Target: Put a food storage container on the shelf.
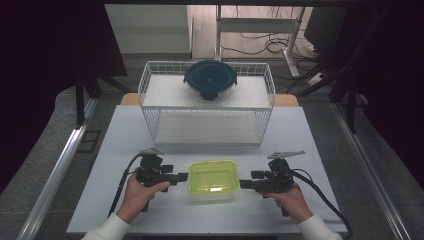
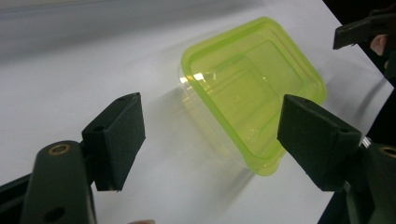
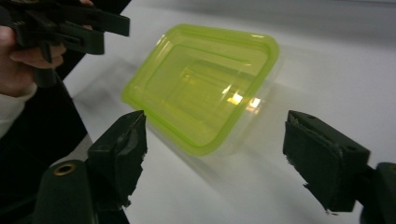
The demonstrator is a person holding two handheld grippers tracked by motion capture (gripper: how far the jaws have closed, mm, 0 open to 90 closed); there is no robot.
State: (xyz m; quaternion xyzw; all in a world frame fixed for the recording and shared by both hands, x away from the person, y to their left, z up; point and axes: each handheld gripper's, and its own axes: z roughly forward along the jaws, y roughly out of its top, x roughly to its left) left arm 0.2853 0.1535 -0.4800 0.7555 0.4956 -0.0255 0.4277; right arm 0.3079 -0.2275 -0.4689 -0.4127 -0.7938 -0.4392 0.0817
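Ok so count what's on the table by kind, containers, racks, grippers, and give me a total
Lidded containers: 2, the green-lidded box and the dark-lidded round bowl
Wire racks: 1
Grippers: 2, left gripper, right gripper
Total: 5

Round dark-blue lidded glass bowl [image 1: 210,79] on white wire rack [image 1: 150,107]: contents hidden beneath lid. Clear rectangular plastic container with yellow-green lid [image 1: 212,179]: interior indistinct through tinted lid. White counter [image 1: 120,130]: near edge cut off by frame bottom in the high view.

White sleeves [image 1: 107,229], black left gripper [image 1: 181,176], black right gripper [image 1: 243,184], grey three-cornered plates, trailing black cables
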